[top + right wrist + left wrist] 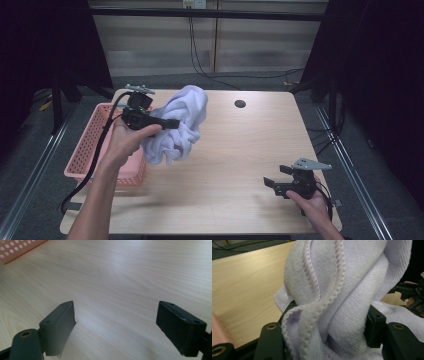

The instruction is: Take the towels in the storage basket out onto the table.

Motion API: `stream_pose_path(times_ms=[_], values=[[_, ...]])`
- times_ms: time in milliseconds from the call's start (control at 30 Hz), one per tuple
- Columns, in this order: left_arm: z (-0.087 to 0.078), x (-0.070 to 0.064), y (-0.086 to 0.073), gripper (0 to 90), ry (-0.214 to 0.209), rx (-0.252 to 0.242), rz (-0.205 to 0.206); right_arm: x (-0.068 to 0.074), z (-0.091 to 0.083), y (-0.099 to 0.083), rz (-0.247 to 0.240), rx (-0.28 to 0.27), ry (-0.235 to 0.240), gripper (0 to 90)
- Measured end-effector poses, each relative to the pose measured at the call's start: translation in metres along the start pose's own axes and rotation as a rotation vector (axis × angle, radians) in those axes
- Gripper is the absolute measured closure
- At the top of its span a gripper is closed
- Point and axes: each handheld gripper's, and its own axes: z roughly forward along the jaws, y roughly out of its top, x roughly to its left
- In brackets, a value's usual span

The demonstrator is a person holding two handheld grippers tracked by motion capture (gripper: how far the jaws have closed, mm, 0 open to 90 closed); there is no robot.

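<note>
The light wooden rectangular table is seen from above, with a small dark round hole near its 12 o'clock edge. A pink perforated plastic basket sits at the table's 9 o'clock edge. A bunched pale lilac terry towel with a stitched hem is held raised just beside the basket, at roughly 10 o'clock on the table. The left gripper is clamped on the towel; in the left gripper view, cloth is packed between the jaws. The right gripper is held at 5 o'clock, jaws wide apart over bare wood.
</note>
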Motion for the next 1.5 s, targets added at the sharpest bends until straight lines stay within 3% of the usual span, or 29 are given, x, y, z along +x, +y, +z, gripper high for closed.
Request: stream_pose_path(times_ms=[200, 300, 367, 467, 600, 667, 767, 833, 967, 1033, 1133, 1167, 1267, 1400, 1500], values=[[0.044, -0.018, -0.014, 41.2, -0.049, 0.054, 0.015, 0.0, -0.001, 0.0, 0.003, -0.001, 0.005, 15.3], [0.071, -0.024, -0.024, 40.4, -0.045, 0.117, 0.027, 0.0, -0.001, 0.0, -0.001, -0.001, 0.004, 15.3], [0.088, -0.026, -0.032, 40.2, -0.044, 0.144, 0.018, 0.0, 0.0, 0.0, 0.0, 0.003, 0.004, 15.3], [0.108, -0.03, -0.044, 39.7, -0.057, 0.175, 0.04, 0.001, -0.001, 0.0, -0.005, 0.007, 0.006, 15.3], [0.131, -0.033, -0.059, 36.7, -0.05, 0.22, 0.041, 0.0, 0.0, 0.0, -0.008, 0.009, 0.007, 15.3], [0.139, -0.034, -0.066, 34.6, -0.039, 0.24, 0.063, 0.001, 0.0, 0.0, -0.012, 0.013, 0.007, 15.5], [0.148, -0.037, -0.074, 29.6, -0.048, 0.215, 0.08, 0.001, 0.0, 0.0, -0.011, 0.017, 0.01, 16.2], [0.149, -0.038, -0.075, 25.3, -0.043, 0.208, 0.105, 0.002, 0.0, 0.0, -0.017, 0.019, 0.009, 16.2], [0.148, -0.034, -0.075, 15.4, -0.087, 0.177, 0.081, 0.002, 0.001, 0.001, -0.014, 0.024, 0.011, 16.2], [0.144, -0.032, -0.073, 15.5, -0.08, 0.19, 0.093, 0.003, 0.002, 0.002, -0.018, 0.028, 0.004, 16.2], [0.132, -0.024, -0.072, 15.6, -0.121, 0.128, 0.061, 0.003, 0.005, 0.002, -0.014, 0.038, 0.012, 16.2], [0.128, -0.023, -0.072, 15.9, -0.107, 0.111, 0.05, 0.003, 0.006, 0.003, -0.019, 0.037, 0.009, 16.1], [0.109, -0.018, -0.071, 15.8, -0.15, 0.06, 0.058, 0.004, 0.007, 0.008, -0.017, 0.026, 0.012, 16.0], [0.083, -0.016, -0.078, 15.8, -0.149, 0.0, 0.061, 0.013, 0.007, 0.02, -0.037, 0.01, 0.052, 14.5], [0.07, -0.019, -0.091, 27.3, -0.111, 0.004, 0.071, 0.024, 0.012, 0.027, -0.061, 0.011, 0.085, 16.2]])
